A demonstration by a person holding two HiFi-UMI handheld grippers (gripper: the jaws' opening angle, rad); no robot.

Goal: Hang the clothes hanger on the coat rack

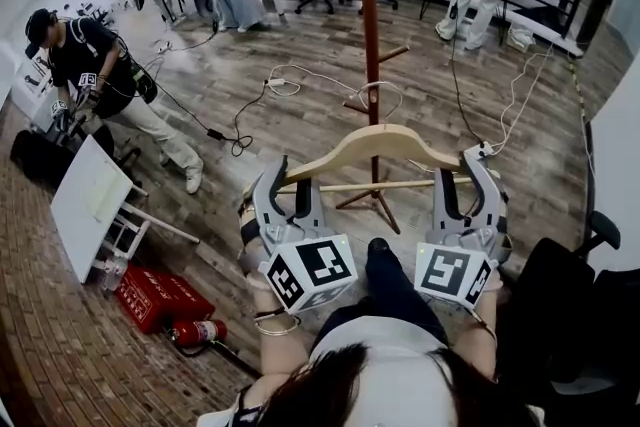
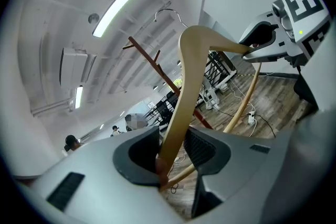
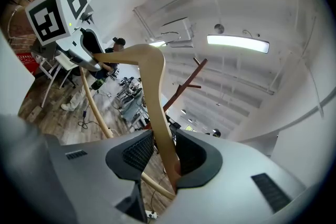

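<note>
A pale wooden clothes hanger (image 1: 375,147) with a crossbar hangs in the air between my two grippers. My left gripper (image 1: 290,187) is shut on its left end and my right gripper (image 1: 463,177) is shut on its right end. Just behind it stands the reddish-brown coat rack (image 1: 369,5), a pole with short pegs. The hanger's wire hook (image 1: 378,97) sits right at the pole; I cannot tell whether it rests on a peg. In the left gripper view the hanger (image 2: 191,60) rises from between the pads towards the rack (image 2: 157,63). The right gripper view shows the hanger (image 3: 155,76) the same way.
On the floor at lower left lie a red box (image 1: 150,298) and a fire extinguisher (image 1: 200,331), with a white tipped-over table (image 1: 90,205) above them. A person (image 1: 110,85) stands at left, others at the back. Cables (image 1: 300,80) cross the wooden floor. A black chair (image 1: 560,305) is at right.
</note>
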